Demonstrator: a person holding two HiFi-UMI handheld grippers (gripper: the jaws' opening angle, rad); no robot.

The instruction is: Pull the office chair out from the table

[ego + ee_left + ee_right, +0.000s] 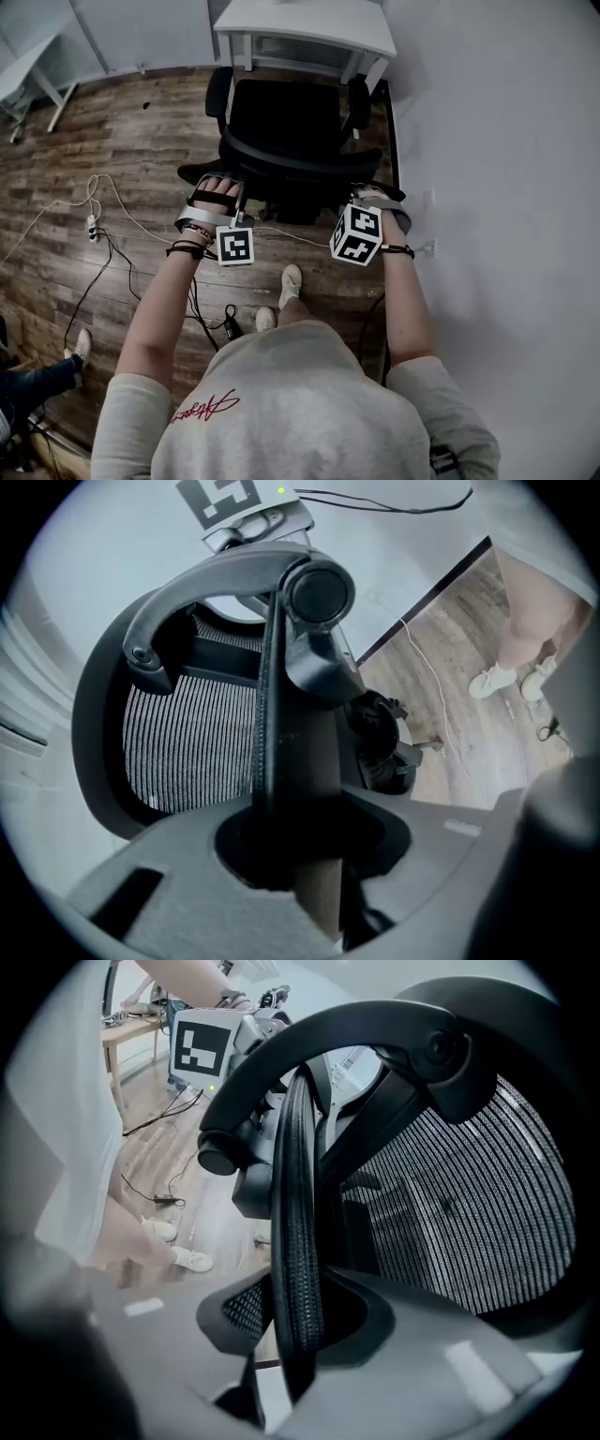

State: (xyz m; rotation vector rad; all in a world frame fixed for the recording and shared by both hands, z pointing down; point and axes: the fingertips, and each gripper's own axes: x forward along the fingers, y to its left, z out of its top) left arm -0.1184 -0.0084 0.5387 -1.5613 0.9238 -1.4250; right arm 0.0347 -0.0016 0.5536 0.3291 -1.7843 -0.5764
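- Left claw (212, 187): closed on the left rim of the office chair (286, 131) backrest.
- Office chair: on wood floor (112, 159), near the white bench (309, 23), backrest toward the person.
- Right claw (377, 197): closed on the backrest's right rim.

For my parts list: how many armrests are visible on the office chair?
2. One armrest at the left of the office chair in the head view, the other armrest at its right. None seems hidden.

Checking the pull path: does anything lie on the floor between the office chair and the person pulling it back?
Yes. A white cable trails across the wood floor just behind the office chair. Black cables lie further left, and the person's own shoes stand in the path.
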